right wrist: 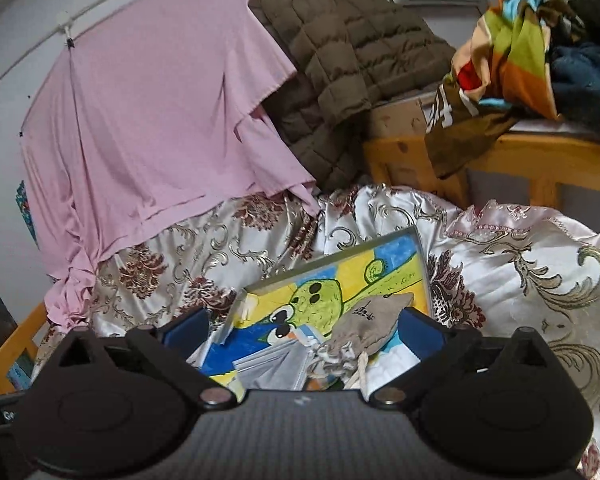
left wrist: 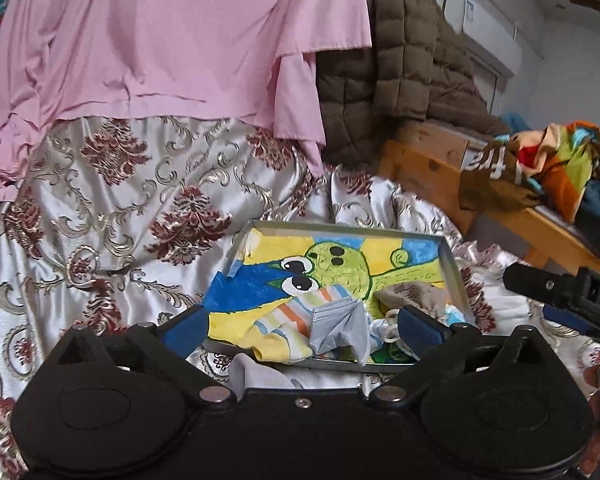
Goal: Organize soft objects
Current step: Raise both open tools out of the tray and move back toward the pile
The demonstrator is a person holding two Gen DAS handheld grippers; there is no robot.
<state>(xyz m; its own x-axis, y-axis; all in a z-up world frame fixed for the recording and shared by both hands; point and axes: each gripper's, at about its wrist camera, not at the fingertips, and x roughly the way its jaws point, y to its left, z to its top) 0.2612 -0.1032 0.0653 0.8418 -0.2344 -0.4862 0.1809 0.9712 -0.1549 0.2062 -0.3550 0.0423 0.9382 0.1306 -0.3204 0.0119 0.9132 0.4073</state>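
Holding: I'm keeping left gripper [left wrist: 304, 328] & right gripper [right wrist: 304, 330] jaws wide apart, nothing clamped.
Tray [left wrist: 454, 272]: sitting on bedspread [left wrist: 112, 208].
Pouch [right wrist: 370, 326]: lying in tray, 3 o'clock side.
Socks [left wrist: 296, 316]: 6 o'clock edge.

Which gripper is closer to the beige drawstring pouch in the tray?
Right. The right gripper has the beige drawstring pouch just inside its open jaws; the left gripper is open off to the pouch's left.

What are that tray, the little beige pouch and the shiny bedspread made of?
Tray: looks like metal, with thin grey upright rims.
Pouch: seemingly coarse linen or cotton, matte weave, drawstring.
Bedspread: probably satin brocade, glossy with woven gold scrolls.
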